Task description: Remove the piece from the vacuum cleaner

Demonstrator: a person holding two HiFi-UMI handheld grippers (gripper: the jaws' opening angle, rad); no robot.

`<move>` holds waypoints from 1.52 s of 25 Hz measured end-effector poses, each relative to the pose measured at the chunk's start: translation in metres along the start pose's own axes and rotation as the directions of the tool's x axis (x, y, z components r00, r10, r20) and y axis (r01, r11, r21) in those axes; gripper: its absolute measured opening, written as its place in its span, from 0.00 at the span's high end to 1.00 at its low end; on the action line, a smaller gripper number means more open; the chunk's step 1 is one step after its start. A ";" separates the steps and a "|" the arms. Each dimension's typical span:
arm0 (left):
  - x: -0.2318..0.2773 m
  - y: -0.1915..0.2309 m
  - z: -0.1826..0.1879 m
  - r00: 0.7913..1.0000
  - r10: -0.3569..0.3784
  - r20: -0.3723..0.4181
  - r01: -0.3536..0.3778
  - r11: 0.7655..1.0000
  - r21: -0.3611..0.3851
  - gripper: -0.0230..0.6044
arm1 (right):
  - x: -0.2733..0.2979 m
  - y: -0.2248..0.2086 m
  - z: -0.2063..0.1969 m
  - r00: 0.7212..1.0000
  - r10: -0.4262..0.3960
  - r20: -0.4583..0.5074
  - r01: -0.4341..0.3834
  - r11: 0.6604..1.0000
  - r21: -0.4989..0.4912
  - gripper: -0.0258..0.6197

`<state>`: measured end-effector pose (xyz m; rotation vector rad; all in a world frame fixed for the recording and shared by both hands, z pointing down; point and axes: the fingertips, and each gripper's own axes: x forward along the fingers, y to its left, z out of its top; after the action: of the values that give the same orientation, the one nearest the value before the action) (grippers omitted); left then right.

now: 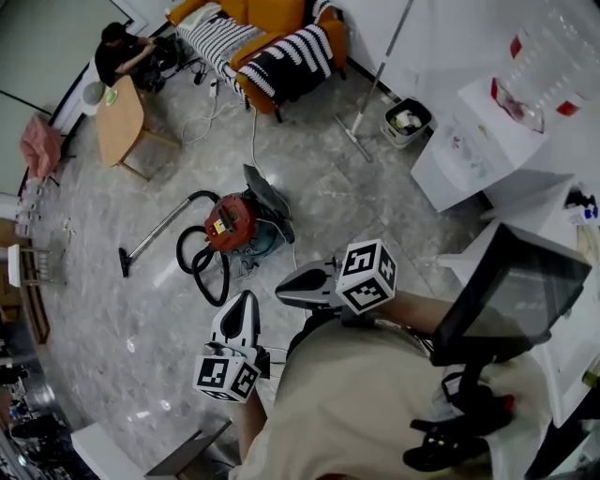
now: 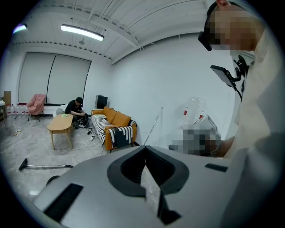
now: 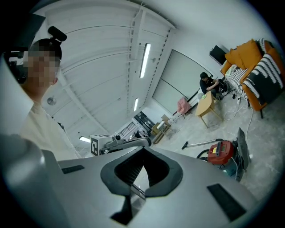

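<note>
The red vacuum cleaner (image 1: 230,223) stands on the marble floor ahead of me, its black hose (image 1: 201,269) looped at its left. A thin wand (image 1: 155,234) runs from it to a floor nozzle. A dark grey flap (image 1: 268,199) stands against its right side. My left gripper (image 1: 249,299) and right gripper (image 1: 282,289) hover side by side in the air, well short of the vacuum, both shut with nothing in them. The right gripper view shows the vacuum cleaner (image 3: 221,151) at lower right and the left gripper's body (image 3: 120,142) beside my shut right gripper (image 3: 143,152). The left gripper (image 2: 145,150) points at the sofa.
An orange sofa (image 1: 281,19) with striped blankets stands far back. A wooden table (image 1: 120,117) and a crouching person (image 1: 122,52) are at the far left. A mop (image 1: 373,89), a small bin (image 1: 406,120) and a white counter (image 1: 487,141) lie to the right. Cables trail across the floor.
</note>
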<state>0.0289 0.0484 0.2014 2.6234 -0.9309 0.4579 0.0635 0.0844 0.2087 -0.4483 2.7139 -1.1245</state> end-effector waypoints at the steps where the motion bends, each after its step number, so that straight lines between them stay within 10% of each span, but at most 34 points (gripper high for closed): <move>1: 0.003 0.003 -0.001 1.000 -0.002 0.000 0.002 1.000 -0.002 0.96 | -0.001 -0.003 0.001 1.000 -0.007 -0.003 0.007 1.000 0.000 0.96; 9: 0.023 0.063 0.001 1.000 -0.009 -0.008 0.009 0.999 0.040 0.96 | 0.001 -0.046 0.031 0.986 -0.159 0.053 0.158 0.987 0.023 0.96; 23: 0.024 0.224 -0.008 0.999 0.039 -0.004 -0.039 0.998 -0.039 0.96 | 0.127 -0.122 0.041 0.944 -0.290 -0.159 0.295 0.956 0.004 0.96; 38: 0.064 0.263 -0.012 0.995 0.038 -0.090 -0.040 0.999 -0.027 0.96 | 0.126 -0.216 0.053 0.859 -0.450 -0.243 0.461 0.887 -0.015 0.96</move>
<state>-0.0975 -0.1756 0.2872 2.5405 -0.9537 0.5633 0.0042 -0.1383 0.3198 -1.0602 2.8612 -1.4295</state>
